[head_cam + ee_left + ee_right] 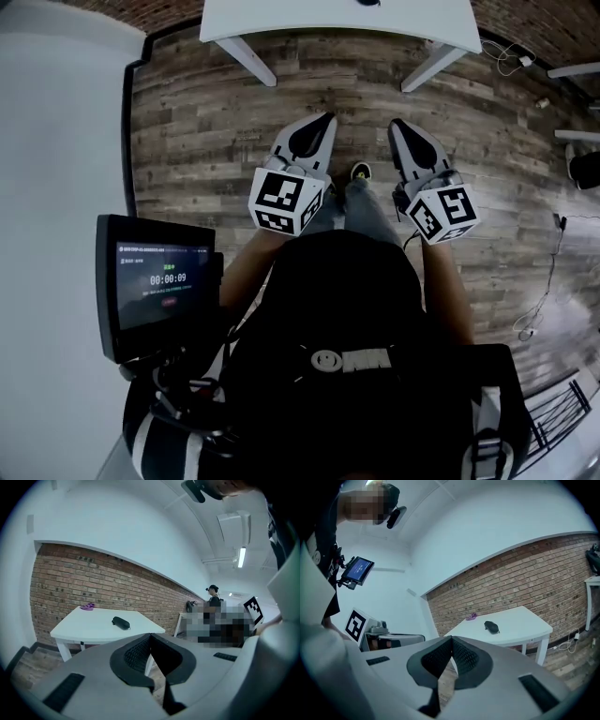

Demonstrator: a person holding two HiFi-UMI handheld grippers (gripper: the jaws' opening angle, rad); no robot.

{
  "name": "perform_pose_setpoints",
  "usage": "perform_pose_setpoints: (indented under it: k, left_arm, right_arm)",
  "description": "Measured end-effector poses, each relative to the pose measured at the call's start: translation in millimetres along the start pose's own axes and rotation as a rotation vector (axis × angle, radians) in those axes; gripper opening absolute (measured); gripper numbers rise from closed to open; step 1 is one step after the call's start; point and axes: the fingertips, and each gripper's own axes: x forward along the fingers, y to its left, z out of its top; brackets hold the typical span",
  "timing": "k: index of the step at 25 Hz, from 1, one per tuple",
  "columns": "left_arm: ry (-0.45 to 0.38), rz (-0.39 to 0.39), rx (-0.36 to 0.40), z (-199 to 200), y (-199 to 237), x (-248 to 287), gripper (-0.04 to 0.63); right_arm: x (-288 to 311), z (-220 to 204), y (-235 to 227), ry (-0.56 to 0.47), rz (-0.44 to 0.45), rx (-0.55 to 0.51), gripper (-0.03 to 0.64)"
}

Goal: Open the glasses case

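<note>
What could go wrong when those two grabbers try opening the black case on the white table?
The glasses case lies loose on the table, so a push could slide it off. The left gripper and right gripper both have shut fingers; they would probably bump the case unless opened first. The purple thing nearby might get knocked.

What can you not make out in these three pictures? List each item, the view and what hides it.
- glasses case: both gripper views, too small and far away to show its seam or catch.
- purple object: left gripper view, too small to identify.
- white table: head view, cut off by the top edge, so most of its top is out of frame.
</note>
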Motion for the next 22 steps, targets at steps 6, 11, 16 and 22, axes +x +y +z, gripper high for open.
perform_pose_setpoints:
  k: [6,11,16,22]
  left_arm:
    - [0.003,0.043,-0.002,15,27,45,0.005]
    - [0.030,0.052,0.029,32,41,108,0.005]
    - [0.032,0.076,0.057,63,46,150,0.005]
    - [0.039,0.097,0.056,73,63,171,0.005]
  right_arm:
    - [34,9,-36,0.011,0.023,0.011,0.003]
    - [67,23,-97,0.000,0.026,0.030,0.003]
    - [91,51,-147,-0.014,0.031,0.039,0.003]
    - [108,58,-169,-0.001,0.027,0.038,0.003]
